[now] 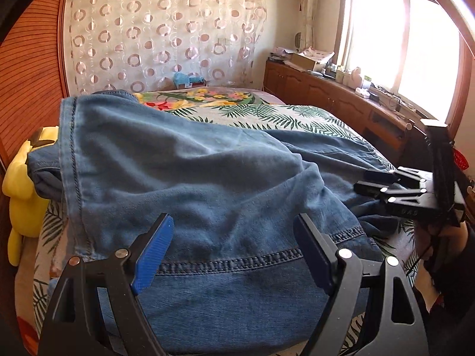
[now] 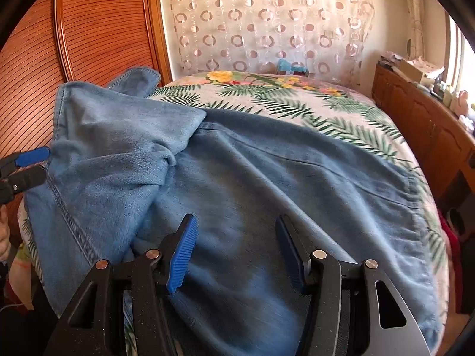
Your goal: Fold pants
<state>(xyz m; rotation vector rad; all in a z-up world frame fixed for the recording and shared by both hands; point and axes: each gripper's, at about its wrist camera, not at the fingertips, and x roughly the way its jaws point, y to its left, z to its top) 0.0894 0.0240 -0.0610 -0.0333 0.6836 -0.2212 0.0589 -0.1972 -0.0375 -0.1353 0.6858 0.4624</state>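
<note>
Blue denim pants point(image 1: 193, 184) lie spread on the bed, partly folded, with one leg bunched over the rest; they also show in the right wrist view point(image 2: 267, 184). My left gripper point(image 1: 234, 237) is open, its jaws wide apart just above a stitched seam of the pants. My right gripper point(image 2: 236, 237) is open above the flat denim. The right gripper also shows in the left wrist view point(image 1: 371, 182) at the right edge of the pants. The left gripper also shows in the right wrist view point(image 2: 35, 166) at the left, by the stitched edge.
The bed has a palm-leaf and flower cover point(image 2: 297, 101). A yellow plush toy point(image 1: 23, 184) lies at the bed's left edge. A wooden slatted panel point(image 2: 89, 29) stands left, a circle-pattern curtain point(image 1: 163, 35) behind, and a cluttered wooden cabinet point(image 1: 341, 89) under the window at right.
</note>
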